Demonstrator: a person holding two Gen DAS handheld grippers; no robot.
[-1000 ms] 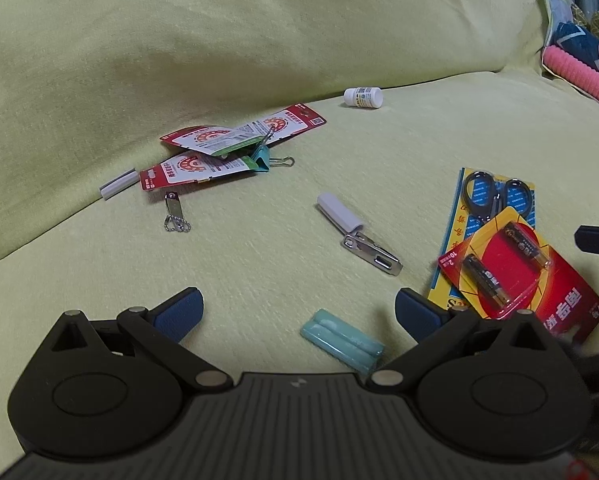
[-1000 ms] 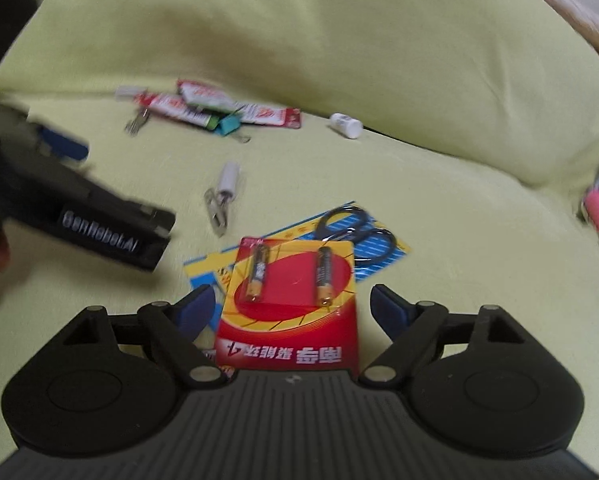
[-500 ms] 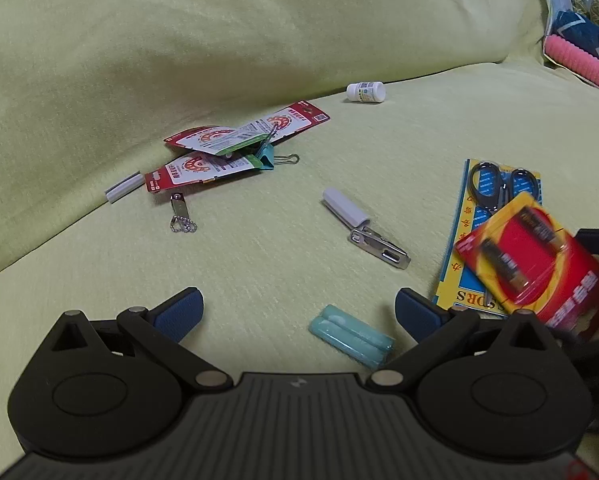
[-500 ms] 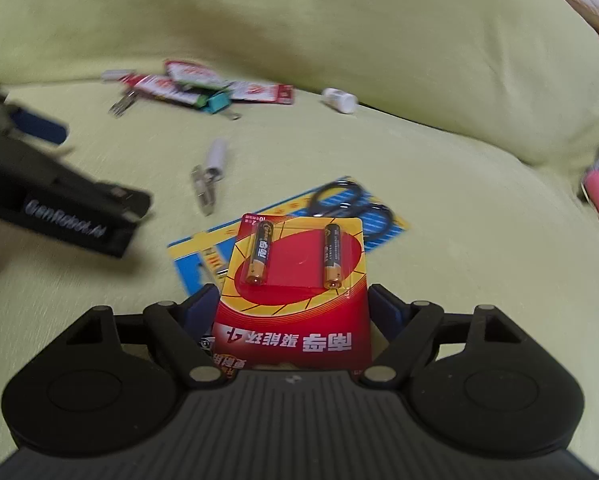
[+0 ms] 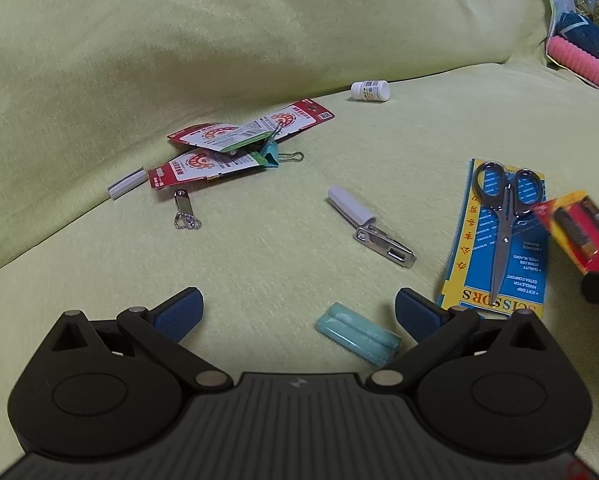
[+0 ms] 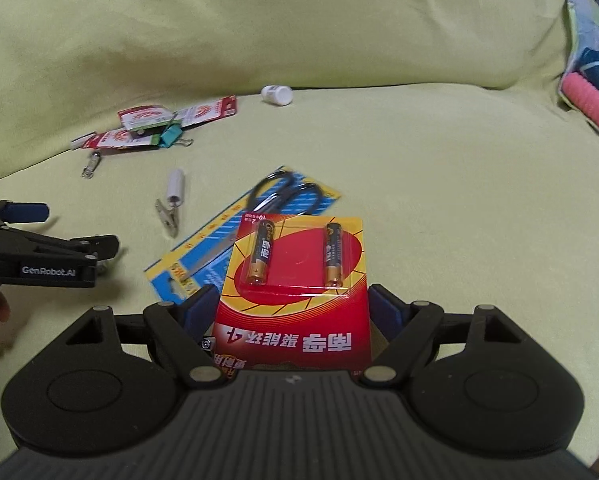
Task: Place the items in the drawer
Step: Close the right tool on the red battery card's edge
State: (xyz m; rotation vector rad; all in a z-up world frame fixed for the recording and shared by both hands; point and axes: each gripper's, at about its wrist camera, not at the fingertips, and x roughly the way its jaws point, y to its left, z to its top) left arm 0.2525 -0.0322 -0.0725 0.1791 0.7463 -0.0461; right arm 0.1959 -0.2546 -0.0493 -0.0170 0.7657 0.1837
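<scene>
The battery pack [image 6: 295, 280] is clamped between the blue pads of the right hand-held gripper [image 6: 293, 312] and held above the scissors card [image 6: 235, 236]. The left hand-held gripper [image 5: 297, 308] is held wide apart over the teal case [image 5: 359, 338]. Farther back, a white bottle [image 5: 370, 91] is seen on the sofa [image 5: 259, 40].

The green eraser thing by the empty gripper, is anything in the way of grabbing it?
Nothing visible blocks it. The pale green eraser lies bare on the yellow cover, between the fingertips of the open left gripper, close to the right-hand fingertip. The nail clipper lies farther off.
</scene>
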